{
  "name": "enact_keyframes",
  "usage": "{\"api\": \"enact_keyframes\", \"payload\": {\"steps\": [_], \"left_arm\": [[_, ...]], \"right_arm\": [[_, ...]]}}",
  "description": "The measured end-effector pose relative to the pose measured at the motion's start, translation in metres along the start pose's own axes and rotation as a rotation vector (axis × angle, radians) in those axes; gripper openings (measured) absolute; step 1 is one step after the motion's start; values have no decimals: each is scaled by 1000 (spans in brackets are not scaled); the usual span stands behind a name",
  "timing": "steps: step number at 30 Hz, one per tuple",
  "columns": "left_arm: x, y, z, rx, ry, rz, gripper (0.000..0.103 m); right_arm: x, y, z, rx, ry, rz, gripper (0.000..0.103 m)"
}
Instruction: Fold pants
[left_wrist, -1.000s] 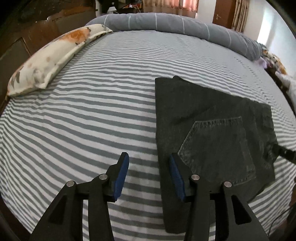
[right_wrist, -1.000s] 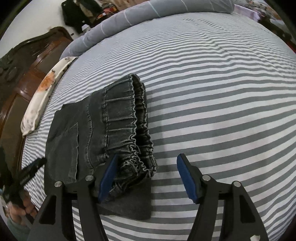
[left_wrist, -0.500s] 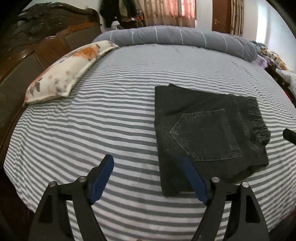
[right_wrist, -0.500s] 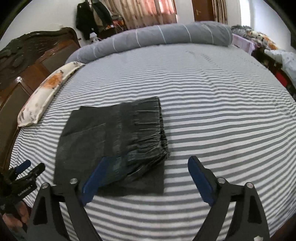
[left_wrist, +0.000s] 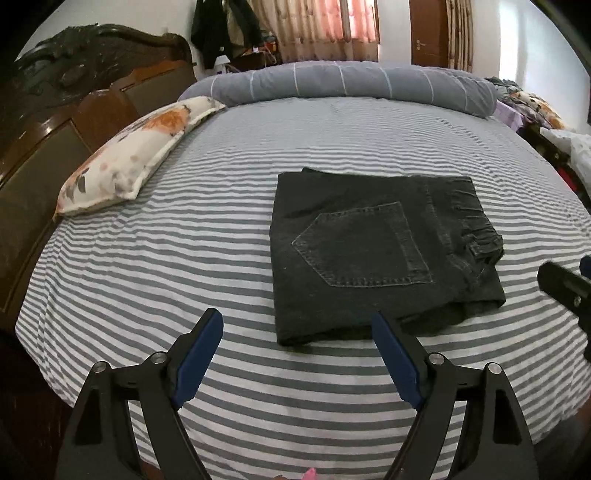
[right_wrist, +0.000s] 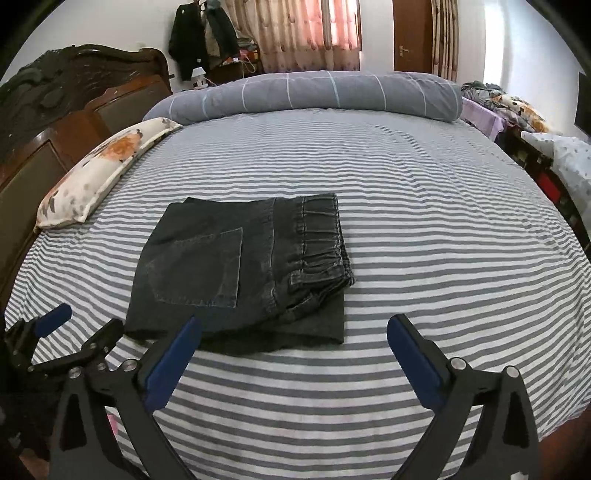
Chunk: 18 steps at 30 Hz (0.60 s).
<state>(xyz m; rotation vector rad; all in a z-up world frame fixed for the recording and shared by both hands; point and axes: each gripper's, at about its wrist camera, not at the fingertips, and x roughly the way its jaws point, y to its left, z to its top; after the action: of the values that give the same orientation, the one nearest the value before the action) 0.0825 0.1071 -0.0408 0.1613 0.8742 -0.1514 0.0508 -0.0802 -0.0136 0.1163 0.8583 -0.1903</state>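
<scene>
The pants (left_wrist: 380, 254) lie folded into a compact rectangle, back pocket up, near the front edge of the bed (left_wrist: 184, 258); folding appears complete. My left fingers (left_wrist: 295, 354) stand wide apart, empty. My right fingers (right_wrist: 291, 354) are opening, nothing between them. Striped sheet; pillow (left_wrist: 136, 155) far left; rolled duvet (right_wrist: 314, 96) beyond.
</scene>
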Motion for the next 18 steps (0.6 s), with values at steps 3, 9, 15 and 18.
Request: {"api": "enact_keyframes", "payload": {"steps": [3,9,15,18], "left_arm": [[0,-2,2,-6,-19,10,83],[10,-6,4,18,-4,19,83],[15,-6,6,18,4,-14,83],[16,-6,6,17,7,-31,83]], "right_arm": [[1,1,-8,6,-5,-20,101],[7,10,-12,-52,3,-47,101],[10,18,-12,-75,4,-54,101],[10,22,-12,-90,2,-61,101]]}}
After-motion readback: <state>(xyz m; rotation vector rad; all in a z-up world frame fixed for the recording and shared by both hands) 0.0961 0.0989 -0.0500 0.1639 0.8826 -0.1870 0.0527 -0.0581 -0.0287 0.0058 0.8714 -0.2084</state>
